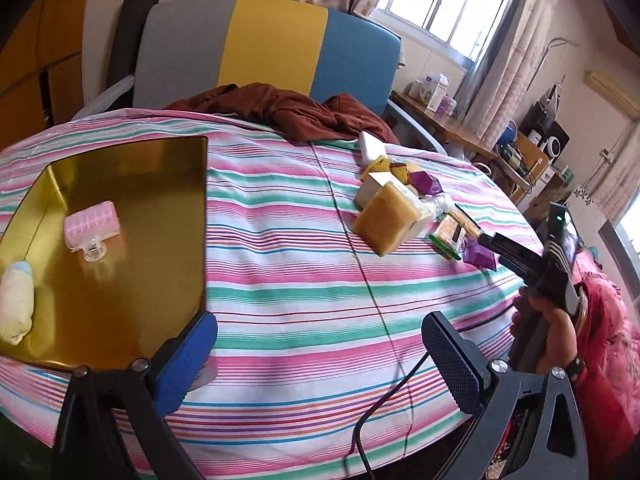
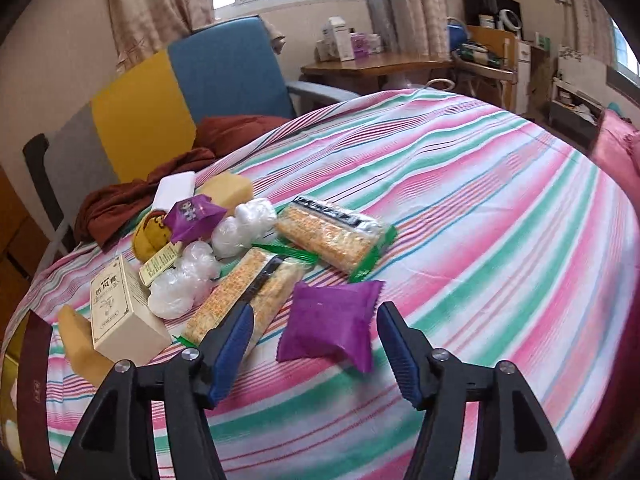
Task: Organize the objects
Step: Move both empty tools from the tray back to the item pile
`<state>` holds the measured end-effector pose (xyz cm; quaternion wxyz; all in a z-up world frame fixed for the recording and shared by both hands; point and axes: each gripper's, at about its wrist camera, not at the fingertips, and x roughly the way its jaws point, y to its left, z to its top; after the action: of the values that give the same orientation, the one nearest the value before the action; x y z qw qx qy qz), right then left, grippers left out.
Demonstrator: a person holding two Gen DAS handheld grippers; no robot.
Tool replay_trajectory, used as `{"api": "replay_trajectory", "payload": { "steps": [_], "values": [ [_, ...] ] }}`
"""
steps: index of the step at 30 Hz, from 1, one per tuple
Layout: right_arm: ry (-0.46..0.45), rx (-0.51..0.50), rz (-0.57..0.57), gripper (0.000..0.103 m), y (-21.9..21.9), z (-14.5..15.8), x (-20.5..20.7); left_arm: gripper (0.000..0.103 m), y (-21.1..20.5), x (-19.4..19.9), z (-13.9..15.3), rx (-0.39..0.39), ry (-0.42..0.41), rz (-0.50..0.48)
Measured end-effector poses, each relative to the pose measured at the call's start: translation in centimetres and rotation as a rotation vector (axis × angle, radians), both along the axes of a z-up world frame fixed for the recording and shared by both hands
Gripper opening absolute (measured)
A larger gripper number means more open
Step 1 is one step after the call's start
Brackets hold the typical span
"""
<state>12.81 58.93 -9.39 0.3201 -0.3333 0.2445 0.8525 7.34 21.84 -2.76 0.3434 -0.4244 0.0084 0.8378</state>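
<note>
In the right wrist view my right gripper (image 2: pixel 314 330) stands open just above the striped cloth, its blue pads on either side of a purple snack packet (image 2: pixel 330 326) without pressing it. Behind lie two cracker packs (image 2: pixel 332 236) (image 2: pixel 244 296), clear plastic wads (image 2: pixel 184 280), a cream box (image 2: pixel 124 304), a yellow sponge (image 2: pixel 226 190) and a second purple packet (image 2: pixel 192 216). In the left wrist view my left gripper (image 1: pixel 320 344) is open and empty near a gold tray (image 1: pixel 132 264) that holds a pink hair roller (image 1: pixel 90 226) and a pale sock roll (image 1: pixel 16 304).
A rust-brown cloth (image 1: pixel 288 114) lies at the table's far edge before a grey, yellow and blue chair (image 1: pixel 272 44). A black cable (image 1: pixel 384 408) trails by the near edge. A hand (image 1: pixel 556 328) holding the other gripper shows at right. Pink bedding (image 2: pixel 616 148) borders the table.
</note>
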Motion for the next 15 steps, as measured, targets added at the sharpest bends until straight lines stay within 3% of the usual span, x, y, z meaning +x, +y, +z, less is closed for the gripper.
{"api": "replay_trajectory", "payload": {
  "steps": [3,15],
  "values": [
    [-0.060,0.018,-0.007,0.065,0.4,-1.1,-0.8,0.103,0.8,0.1,0.0,-0.017,0.008,-0.017],
    [0.040,0.020,0.005,0.052,0.4,-2.2,0.6,0.103,5.1,-1.5,-1.1,-0.031,-0.016,-0.052]
  ]
}}
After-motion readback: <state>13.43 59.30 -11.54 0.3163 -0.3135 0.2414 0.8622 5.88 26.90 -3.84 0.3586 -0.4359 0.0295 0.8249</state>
